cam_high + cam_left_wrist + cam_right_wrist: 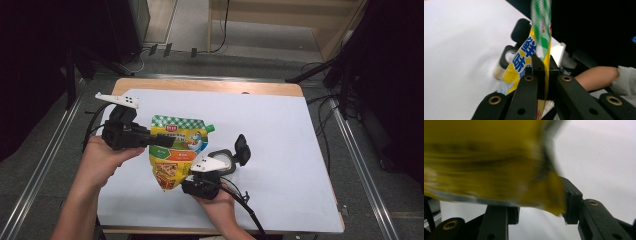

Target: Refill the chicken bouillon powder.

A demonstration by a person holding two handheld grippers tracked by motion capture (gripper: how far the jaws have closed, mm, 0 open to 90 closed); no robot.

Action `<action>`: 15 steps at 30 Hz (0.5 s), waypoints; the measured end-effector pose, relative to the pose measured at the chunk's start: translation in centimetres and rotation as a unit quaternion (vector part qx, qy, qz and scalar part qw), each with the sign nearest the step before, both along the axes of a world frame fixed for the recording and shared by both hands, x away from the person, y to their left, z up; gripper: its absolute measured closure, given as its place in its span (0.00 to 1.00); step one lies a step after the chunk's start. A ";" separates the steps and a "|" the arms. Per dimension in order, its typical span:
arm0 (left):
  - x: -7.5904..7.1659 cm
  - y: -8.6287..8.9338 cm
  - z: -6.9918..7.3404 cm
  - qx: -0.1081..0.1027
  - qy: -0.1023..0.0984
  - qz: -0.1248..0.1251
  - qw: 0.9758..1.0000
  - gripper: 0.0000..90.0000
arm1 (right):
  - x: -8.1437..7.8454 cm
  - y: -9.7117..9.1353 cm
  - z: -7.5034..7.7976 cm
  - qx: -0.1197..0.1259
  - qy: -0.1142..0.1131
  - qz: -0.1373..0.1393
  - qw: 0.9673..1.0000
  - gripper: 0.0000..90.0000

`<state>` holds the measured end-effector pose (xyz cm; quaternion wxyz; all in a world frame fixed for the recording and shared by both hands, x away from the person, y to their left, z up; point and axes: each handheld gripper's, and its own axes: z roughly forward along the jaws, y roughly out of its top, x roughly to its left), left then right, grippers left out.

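A yellow pouch [176,150] with a green-checked top and a green spout cap [210,128] hangs tilted over the white table sheet [285,135]. My left gripper [150,140] is shut on the pouch's left edge. In the left gripper view the pouch [524,65] is pinched edge-on between the jaws of my left gripper [544,73]. My right gripper [232,154] is at the pouch's lower right, jaws apart. In the right gripper view the blurred pouch [486,157] lies across the top and its corner reaches the right pad [571,200] of my right gripper [539,207]. White table shows between those jaws.
A small clear jar-like thing [499,71] stands on the sheet by the right gripper's jaws. The table's wooden far edge [210,86] meets grey floor with cables. Metal rails [45,160] run along both sides. The sheet's right half is bare.
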<state>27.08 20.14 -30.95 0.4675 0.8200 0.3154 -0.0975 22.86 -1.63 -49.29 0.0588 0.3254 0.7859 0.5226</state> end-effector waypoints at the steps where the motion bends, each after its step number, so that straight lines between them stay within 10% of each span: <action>1: 0.0 0.0 -0.1 0.002 0.000 0.002 1.000 1.00 | -0.3 0.1 0.1 -0.009 -0.012 0.003 1.000 0.65; 4: 0.3 0.0 -0.3 0.004 -0.001 0.011 1.000 1.00 | -1.1 0.5 0.3 -0.026 -0.046 0.004 0.999 0.64; 15: 0.8 -1.8 -1.8 0.033 -0.004 0.014 0.999 0.94 | -1.8 0.4 1.0 -0.034 -0.060 0.013 0.998 0.64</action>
